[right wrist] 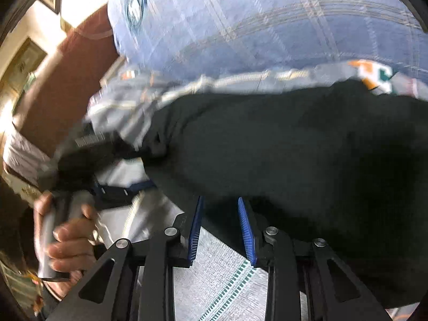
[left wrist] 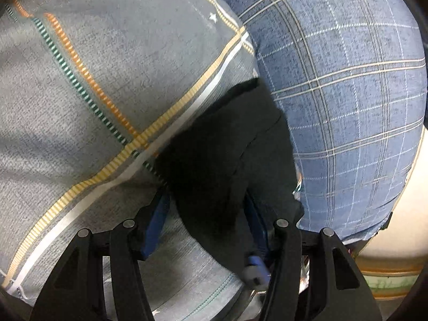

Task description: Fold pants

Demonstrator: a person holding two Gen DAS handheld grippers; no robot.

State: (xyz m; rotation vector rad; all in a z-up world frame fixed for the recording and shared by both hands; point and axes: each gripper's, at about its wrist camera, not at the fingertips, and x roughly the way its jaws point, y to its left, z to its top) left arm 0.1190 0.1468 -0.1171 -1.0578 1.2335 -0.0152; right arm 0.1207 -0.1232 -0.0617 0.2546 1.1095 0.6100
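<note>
Pants: the dark pants [left wrist: 230, 144] lie bunched on the bed; in the left wrist view they fill the centre and run down between the fingers, and in the right wrist view [right wrist: 294, 147] they spread across the middle and right of the frame.
Left gripper: the left gripper [left wrist: 206, 214] stands about half open with dark cloth hanging between its blue pads; whether the pads press on it is hard to tell, since the fabric hides them.
Right gripper: the right gripper [right wrist: 220, 227] has narrow jaws, blue pads apart, a fold of the pants at the fingertips and bare sheet showing lower in the gap.
Hand: a person's hand [right wrist: 67, 238] at lower left of the right wrist view grips the other tool's handle.
Surroundings: grey striped sheet [left wrist: 80, 85] under the pants; blue plaid pillow [left wrist: 342, 85] at upper right.
Progress: early, I judge; the cloth looks rumpled, with no flat, squared fold visible. Spreading and folding remain.
</note>
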